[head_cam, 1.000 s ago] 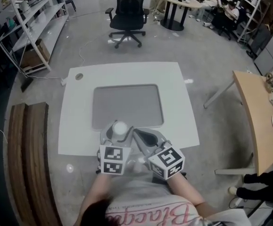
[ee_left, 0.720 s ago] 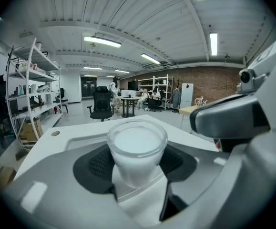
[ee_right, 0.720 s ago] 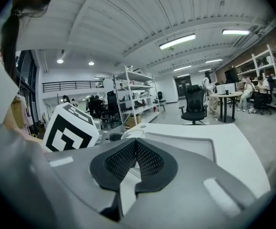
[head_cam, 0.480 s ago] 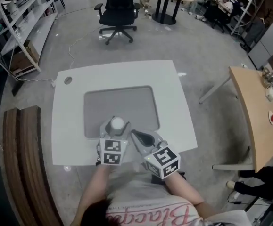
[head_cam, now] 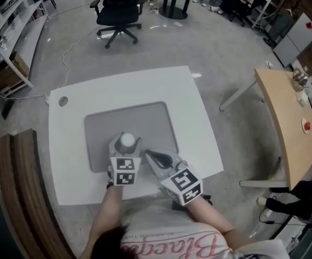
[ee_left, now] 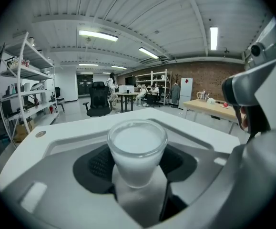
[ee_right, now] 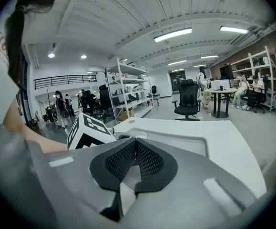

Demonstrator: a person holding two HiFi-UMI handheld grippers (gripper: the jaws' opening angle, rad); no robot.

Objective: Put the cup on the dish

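Observation:
A small white cup (head_cam: 127,140) sits upright between the jaws of my left gripper (head_cam: 125,147), over the near left part of the grey mat (head_cam: 139,117). In the left gripper view the cup (ee_left: 137,149) fills the gap and the dark pads (ee_left: 97,163) press on its sides. Just to its right, my right gripper (head_cam: 148,155) points toward the cup. Its pads (ee_right: 147,160) meet with nothing between them. No dish shows in any view.
The mat lies on a white table (head_cam: 191,107) with a round cable cap (head_cam: 63,101) at its far left. A wooden bench (head_cam: 15,198) runs along the left, a wooden desk (head_cam: 285,123) stands at the right, and an office chair (head_cam: 118,9) is beyond.
Both grippers have moved forward from the table's near edge, and the cup now hangs over the mat. The head view has shifted with them.

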